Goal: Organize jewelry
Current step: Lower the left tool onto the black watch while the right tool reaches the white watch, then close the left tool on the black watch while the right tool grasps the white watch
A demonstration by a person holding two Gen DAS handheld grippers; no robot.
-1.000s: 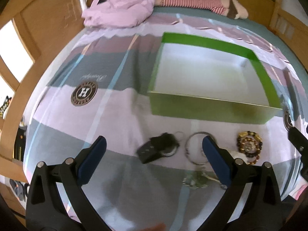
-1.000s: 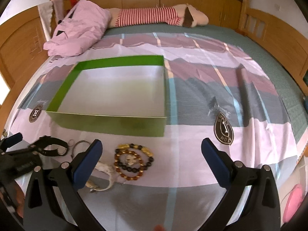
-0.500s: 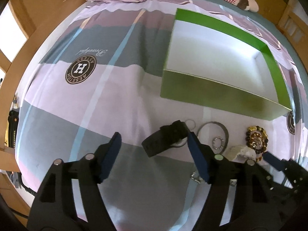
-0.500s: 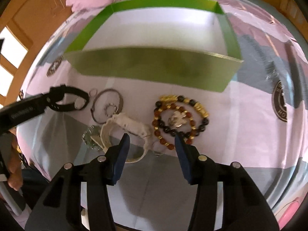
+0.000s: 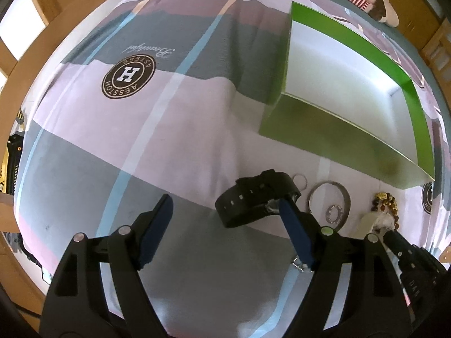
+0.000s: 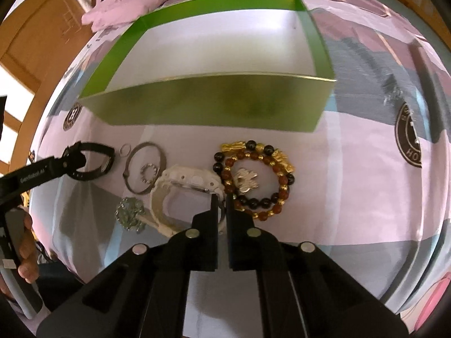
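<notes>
Half a second ago our right gripper stood half open over the white watch; now its jaws have pinched nearly shut at that watch's edge — whether they truly hold it we cannot tell. Our left gripper has dropped closer, jaws wide, one finger at the black watch. Both pickups look about to start. The jewelry lies on the bedsheet beside the empty green box — bead bracelet, silver bangle untouched
</notes>
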